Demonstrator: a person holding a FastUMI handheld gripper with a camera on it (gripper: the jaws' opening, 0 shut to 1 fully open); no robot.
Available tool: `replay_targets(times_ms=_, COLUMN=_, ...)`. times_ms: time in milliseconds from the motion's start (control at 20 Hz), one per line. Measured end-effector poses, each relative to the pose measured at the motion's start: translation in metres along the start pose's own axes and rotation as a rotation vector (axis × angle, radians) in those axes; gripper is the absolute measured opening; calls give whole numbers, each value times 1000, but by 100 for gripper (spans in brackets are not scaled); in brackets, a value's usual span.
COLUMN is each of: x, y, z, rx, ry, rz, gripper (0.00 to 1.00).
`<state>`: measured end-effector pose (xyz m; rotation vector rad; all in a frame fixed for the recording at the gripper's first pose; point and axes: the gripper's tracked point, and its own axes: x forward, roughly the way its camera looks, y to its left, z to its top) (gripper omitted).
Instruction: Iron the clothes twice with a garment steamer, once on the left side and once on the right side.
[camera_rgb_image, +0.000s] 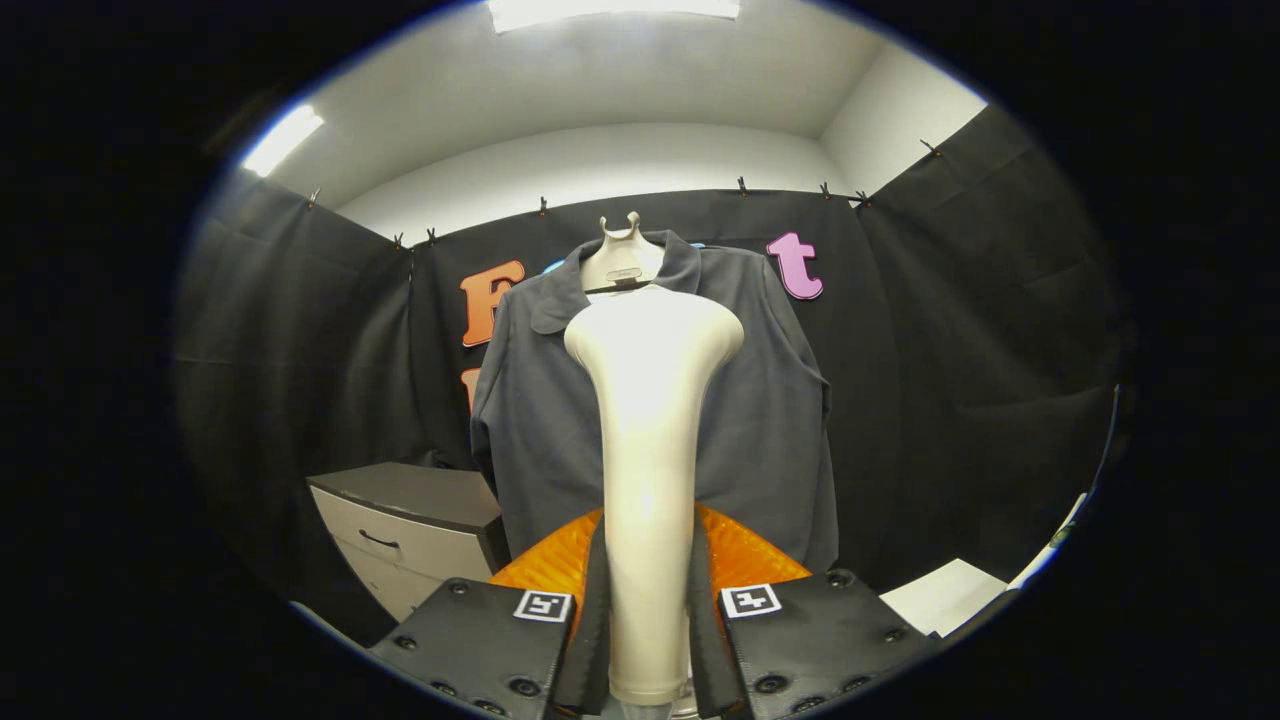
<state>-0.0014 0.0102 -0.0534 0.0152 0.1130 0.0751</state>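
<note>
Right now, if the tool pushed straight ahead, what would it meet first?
Probably the dark grey collared shirt on the hanger; the tool is shut on the cream steamer handle, whose head would touch first. Depth is unclear.

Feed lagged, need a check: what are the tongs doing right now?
Tongs: closed on the steamer, both fingers pressing its handle; its head is raised in front of the shirt.

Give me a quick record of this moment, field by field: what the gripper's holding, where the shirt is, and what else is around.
gripper: gripper, jaws closed on either side of the steamer handle
held item: cream steamer, upright, its wide head up near the collar
clothing: dark shirt on a hanger, beyond the steamer, against the black cloth wall
contact with shirt: cannot tell
nearby: drawer cabinet beside the shirt's lower edge
</note>
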Motion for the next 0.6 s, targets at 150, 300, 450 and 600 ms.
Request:
replay_targets(times_ms=150, x=1, y=2, z=-2, rx=3, ry=5, rz=6, gripper=40)
replay_targets(times_ms=300, x=3, y=5, z=-2, rx=2, ry=7, rz=7, gripper=40)
replay_targets(times_ms=450, x=3, y=7, z=-5, rx=0, ry=10, rz=6, gripper=41)
replay_targets(times_ms=600, x=3, y=9, z=-7, rx=4, ry=15, rz=8, gripper=41)
